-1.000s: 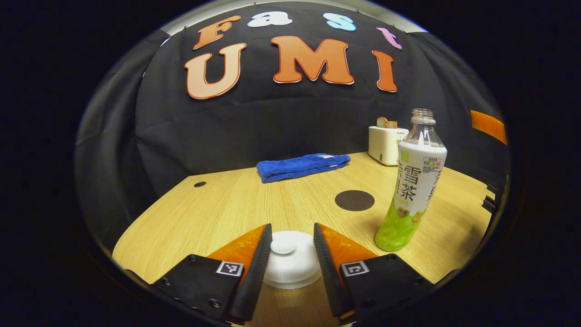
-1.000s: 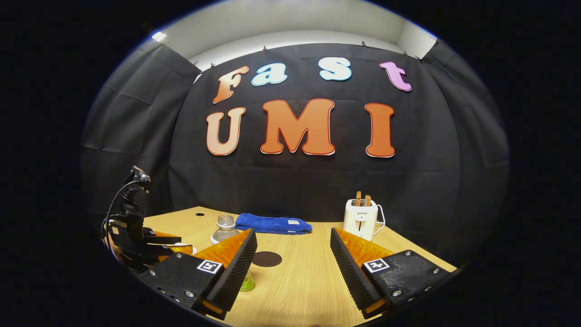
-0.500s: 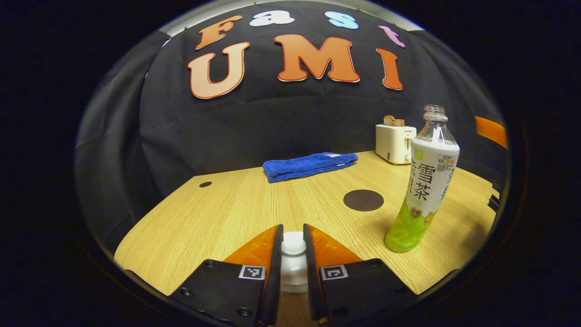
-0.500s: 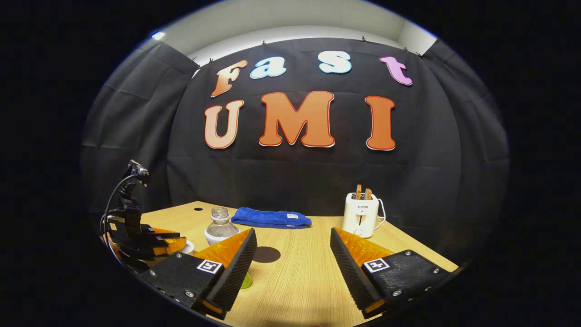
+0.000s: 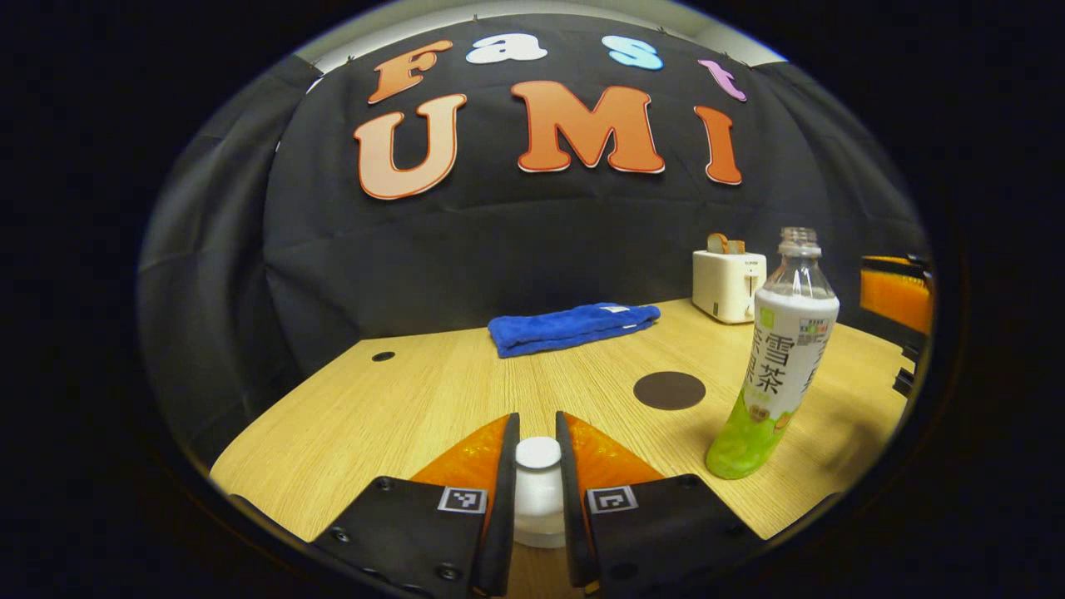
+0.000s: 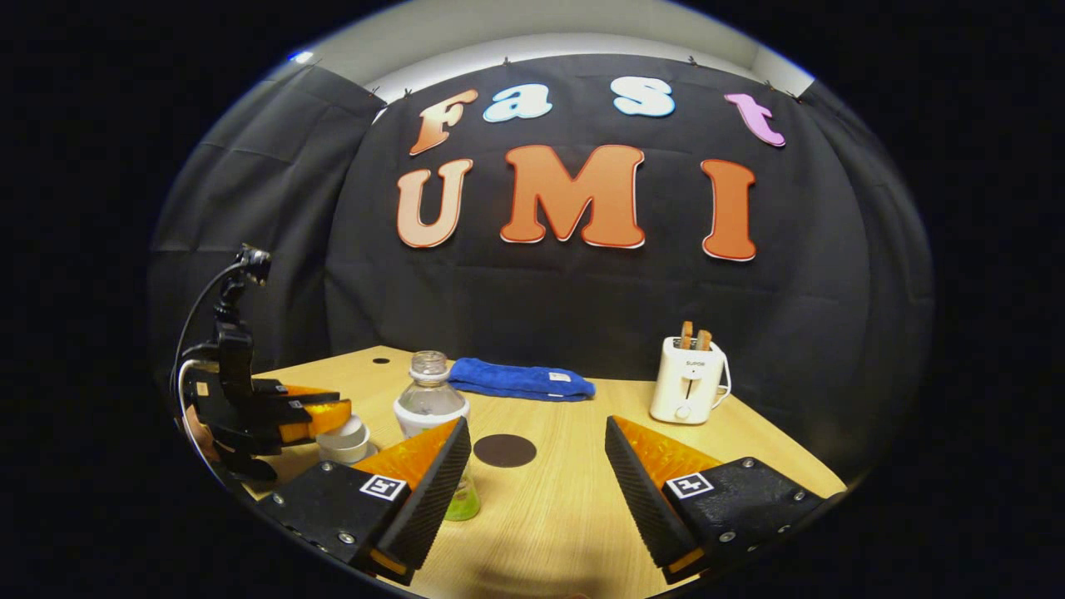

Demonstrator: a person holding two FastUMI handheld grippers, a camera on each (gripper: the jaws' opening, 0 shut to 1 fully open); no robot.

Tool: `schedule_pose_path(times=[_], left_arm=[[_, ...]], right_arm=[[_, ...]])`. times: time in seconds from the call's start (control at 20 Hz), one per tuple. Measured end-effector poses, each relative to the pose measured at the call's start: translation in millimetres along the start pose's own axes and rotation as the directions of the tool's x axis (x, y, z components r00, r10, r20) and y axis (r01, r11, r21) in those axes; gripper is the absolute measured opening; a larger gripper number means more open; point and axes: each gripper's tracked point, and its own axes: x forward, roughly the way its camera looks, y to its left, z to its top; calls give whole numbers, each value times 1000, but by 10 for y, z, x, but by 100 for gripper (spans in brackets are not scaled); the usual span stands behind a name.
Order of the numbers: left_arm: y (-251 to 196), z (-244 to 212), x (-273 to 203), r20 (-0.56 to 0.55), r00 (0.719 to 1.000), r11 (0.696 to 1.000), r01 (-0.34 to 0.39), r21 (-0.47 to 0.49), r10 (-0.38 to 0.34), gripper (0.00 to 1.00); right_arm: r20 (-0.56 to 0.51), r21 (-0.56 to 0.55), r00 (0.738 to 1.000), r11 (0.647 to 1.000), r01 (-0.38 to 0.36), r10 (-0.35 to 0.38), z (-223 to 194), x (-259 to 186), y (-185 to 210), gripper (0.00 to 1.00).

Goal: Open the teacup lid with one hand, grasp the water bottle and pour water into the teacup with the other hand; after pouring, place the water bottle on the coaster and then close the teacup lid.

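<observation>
**Lid pinched by its knob, bottle waiting**

The left gripper (image 5: 537,491) has its fingers nearly closed on the knob of the teacup lid (image 5: 538,453), the narrow part that gives a sure hold for lifting. The teacup (image 6: 345,439) sits directly under those fingers. The right gripper (image 6: 537,478) stands wide apart, holding nothing (ready for a wide body), with the water bottle (image 6: 430,408) just beyond its left finger. The coaster (image 6: 505,450) lies ahead between the fingers.

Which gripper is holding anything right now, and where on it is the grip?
The left gripper is shut on the teacup lid, its fingers pressing the knob on top. The right gripper is open and holds nothing.
</observation>
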Motion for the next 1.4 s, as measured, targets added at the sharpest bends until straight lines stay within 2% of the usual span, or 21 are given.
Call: schedule_pose_path(times=[0.2, 0.3, 0.35, 0.65, 0.7, 0.75, 0.85, 0.95, 1.0, 1.05, 1.1, 1.15, 1.35, 1.4], left_arm=[[145, 167, -64, 46, 998, 1000, -30, -2, 30, 30], [216, 218, -100, 60, 997, 999, -40, -13, 41, 34], [265, 234, -117, 64, 997, 999, -48, -21, 49, 30], [657, 221, -231, 65, 990, 991, -126, -41, 128, 29], [706, 205, -251, 64, 989, 990, -134, -40, 136, 26], [763, 197, -284, 65, 987, 989, -145, -40, 147, 29], [864, 170, -325, 64, 984, 986, -163, -43, 165, 30], [949, 131, -357, 59, 982, 983, -175, -49, 177, 26], [981, 102, -374, 54, 982, 982, -180, -55, 183, 30], [1021, 72, -393, 49, 981, 981, -186, -57, 189, 29], [1065, 46, -403, 45, 980, 979, -193, -59, 196, 26], [1097, 12, -419, 38, 979, 979, -195, -64, 198, 30], [1229, -49, -495, 30, 977, 974, -211, -78, 213, 30], [1262, -42, -526, 34, 975, 973, -215, -80, 218, 26]], right_arm=[[-26, -16, 995, 995, -101, 101, -90, 24, 332, 98], [-47, -26, 992, 993, -119, 118, -176, 77, 416, 98], [-66, -23, 989, 991, -132, 130, -241, 99, 458, 98], [-169, 9, 972, 986, -166, 165, -574, 387, 691, 96], [-183, 13, 969, 986, -169, 169, -620, 424, 723, 95], [-197, 16, 966, 986, -168, 168, -662, 464, 745, 93], [-221, 14, 962, 987, -159, 158, -732, 520, 756, 87], [-242, 14, 960, 990, -142, 141, -789, 588, 758, 81], [-254, 16, 957, 990, -139, 138, -817, 582, 764, 78], [-252, 20, 958, 991, -136, 136, -812, 617, 770, 71], [-259, 16, 956, 990, -137, 136, -795, 590, 772, 69], [-267, 6, 955, 991, -132, 129, -790, 603, 769, 67], [-278, -115, 958, 988, -105, 70, -679, 655, 676, 65], [-278, -159, 959, 983, -95, 48, -648, 660, 646, 65]])
